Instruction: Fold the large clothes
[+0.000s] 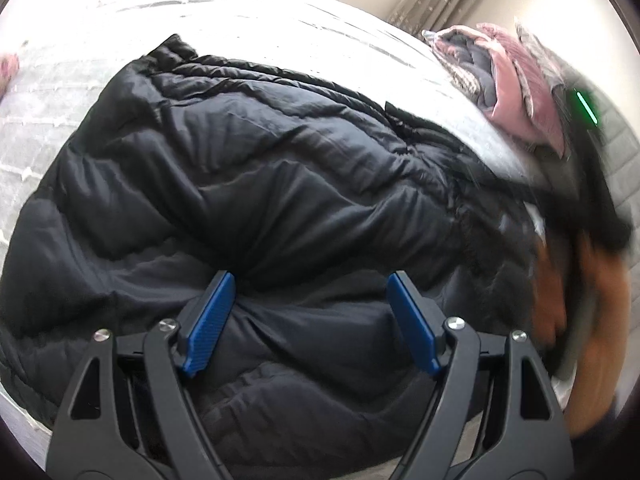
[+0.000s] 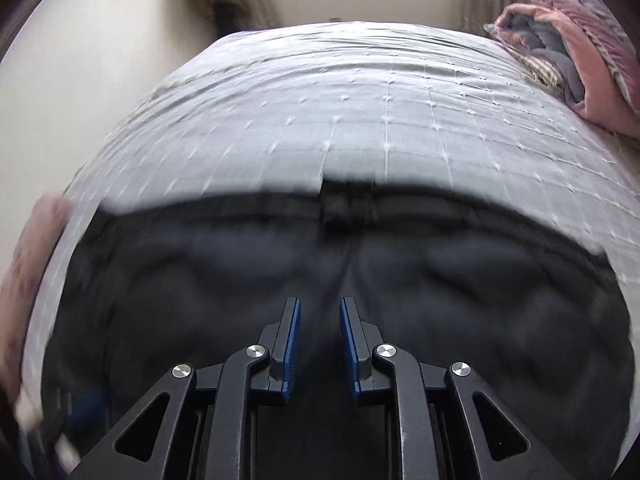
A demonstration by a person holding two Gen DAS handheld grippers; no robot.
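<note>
Hovering low and tilted down over the black puffer jacket (image 1: 248,184), the left tongs (image 1: 310,286) gape wide with nothing between the blue pads, the jacket spread on the bed (image 1: 280,24) right under and ahead of them. The right tongs (image 2: 320,308) point forward over the blurred jacket, jaws narrowed to a slim gap, and whether they pinch any fabric I cannot tell; folded pink bedding (image 2: 580,60) sits far ahead to their right.

Most of the near bed (image 2: 360,120) is covered by the black puffer jacket (image 1: 240,184), which bulges directly ahead of both grippers. Beyond its far edge, a wide band of bare grey quilt is left open up to the wall. The far right corner is blocked by a pile of pink and grey bedding (image 2: 572,56). To the left gripper's right, passage is obstructed by a blurred arm (image 1: 576,292).
</note>
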